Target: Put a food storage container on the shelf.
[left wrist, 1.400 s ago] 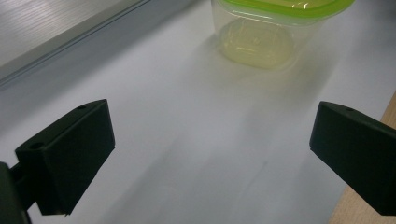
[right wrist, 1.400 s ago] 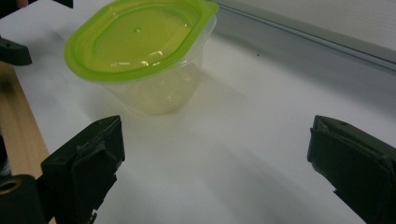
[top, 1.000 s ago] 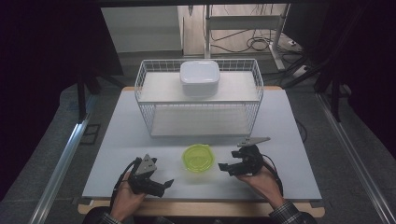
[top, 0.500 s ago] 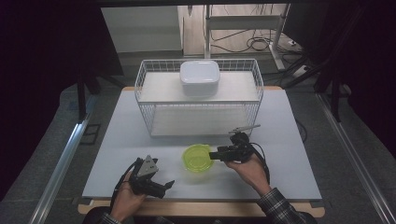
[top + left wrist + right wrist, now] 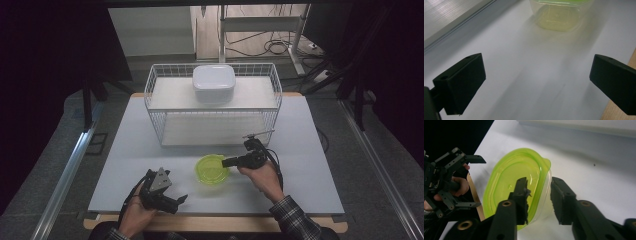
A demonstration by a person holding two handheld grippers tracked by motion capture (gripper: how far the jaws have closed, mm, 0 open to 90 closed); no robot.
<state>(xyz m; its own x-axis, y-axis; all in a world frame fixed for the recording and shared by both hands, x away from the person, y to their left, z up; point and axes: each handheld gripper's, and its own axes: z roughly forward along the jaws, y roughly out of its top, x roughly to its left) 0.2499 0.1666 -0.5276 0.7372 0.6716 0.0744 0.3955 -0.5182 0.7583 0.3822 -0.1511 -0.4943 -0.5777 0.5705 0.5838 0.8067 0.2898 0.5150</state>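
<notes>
White wire basket (image 5: 165,125) — just behind green container (image 5: 212,170).

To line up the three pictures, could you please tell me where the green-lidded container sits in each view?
High view: green-lidded container lies low centre, on the table in front of the wire basket.
Left gripper view: top centre, beyond the open jaws.
Right gripper view: centre, its rim between the jaws.
Shared landmark: the white tabletop under it.

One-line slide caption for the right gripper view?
Right gripper, jaws just closing, straddles the rim of the green-lidded container; left gripper waits open.
</notes>
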